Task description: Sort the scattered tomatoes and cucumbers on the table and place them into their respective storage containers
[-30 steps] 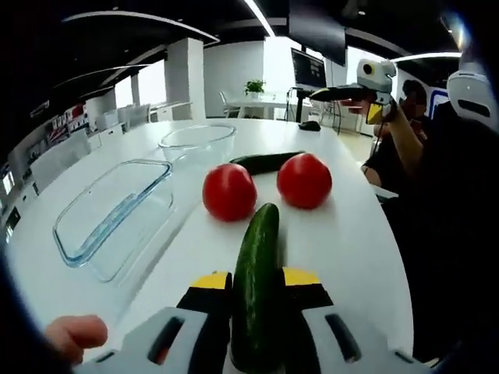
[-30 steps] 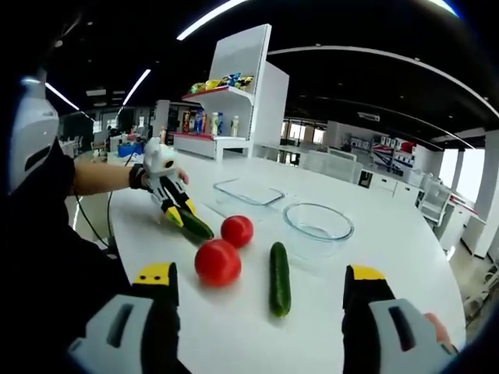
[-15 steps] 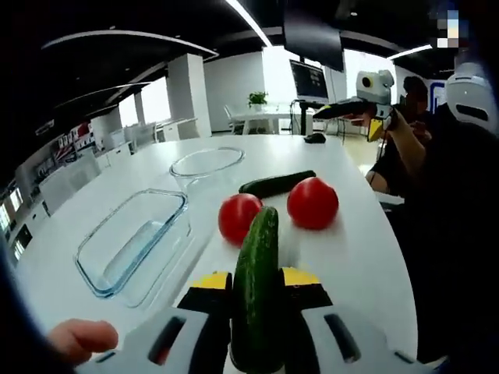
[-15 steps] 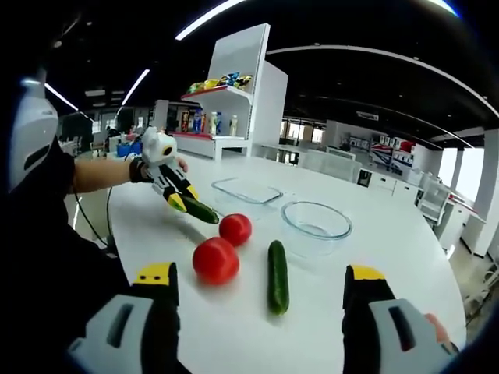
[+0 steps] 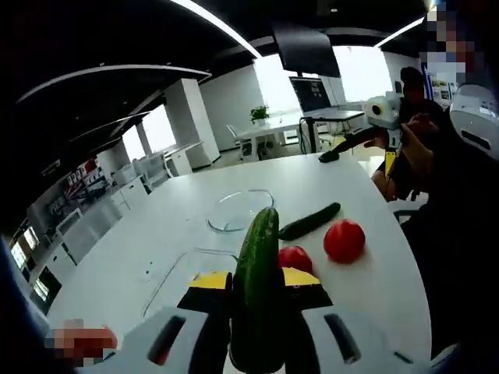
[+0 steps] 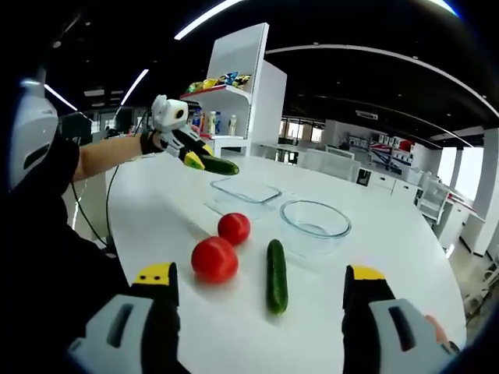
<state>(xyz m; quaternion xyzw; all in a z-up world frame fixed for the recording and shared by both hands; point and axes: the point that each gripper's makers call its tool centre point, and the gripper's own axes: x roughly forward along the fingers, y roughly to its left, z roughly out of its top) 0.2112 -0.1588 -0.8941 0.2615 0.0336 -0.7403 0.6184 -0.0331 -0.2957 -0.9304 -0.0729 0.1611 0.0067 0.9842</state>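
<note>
In the left gripper view, the left gripper [image 5: 253, 292] rises from the bottom centre, its yellow-tipped jaws clenched on a dark green cucumber [image 5: 257, 288] that stands up the middle of the frame, smooth, long and slightly bumpy. The same held cucumber shows in the right gripper view at upper left, above the table. Its lower end is hidden between the jaws.

Behind it, on the white round-edged table [image 5: 156, 257], lie two glossy red tomatoes: one [image 5: 295, 258] partly hidden just right of the held cucumber, the other [image 5: 344, 240] fully visible further right. A second cucumber [image 5: 309, 221] lies just above them, slanting up to the right. That makes two cucumbers and two tomatoes.

There are two clear glass containers. A rectangular dish [image 5: 187, 273] sits just left of the held cucumber, its near edge cut off by the gripper and hard to trace. A round bowl [image 5: 238, 212] stands above it, toward the frame's centre.

In the right gripper view, the right gripper [image 6: 260, 292] has its jaws released and wide apart at the bottom corners, gripping nothing. Between them, in mid-frame, lie the two tomatoes left of centre and the loose cucumber pointing up the frame. The round bowl sits at centre right, the rectangular dish above the tomatoes. A person's sleeved arm [image 6: 93, 160] reaches in from the left.
</note>
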